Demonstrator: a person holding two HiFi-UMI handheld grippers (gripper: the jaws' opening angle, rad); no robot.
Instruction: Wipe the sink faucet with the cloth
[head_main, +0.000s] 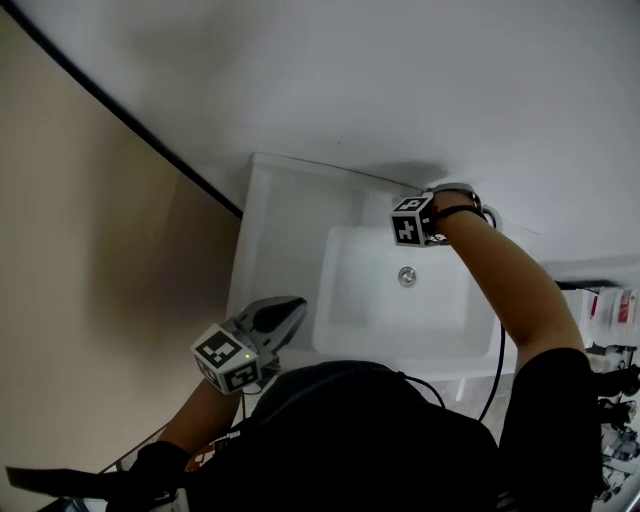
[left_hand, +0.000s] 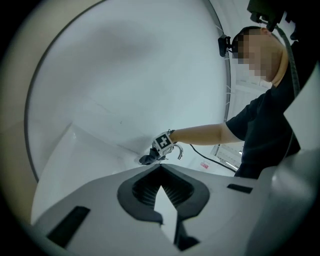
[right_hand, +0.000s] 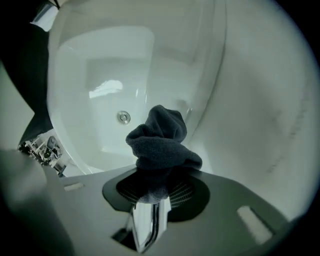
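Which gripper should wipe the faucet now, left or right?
Right. The right gripper is shut on the cloth and sits at the faucet, at the back of the sink. The left gripper is shut, empty, and held back near the person.

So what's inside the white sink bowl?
Only a small round metal drain shows in the white sink bowl, which otherwise looks bare. The dark bunched cloth, clamped in the right gripper, hides the part of the bowl behind it.

The right gripper (right_hand: 156, 186) is stretched forward, jaws clamped on the cloth (right_hand: 161, 142); the left gripper (head_main: 286, 313) is held low and back, jaws together.
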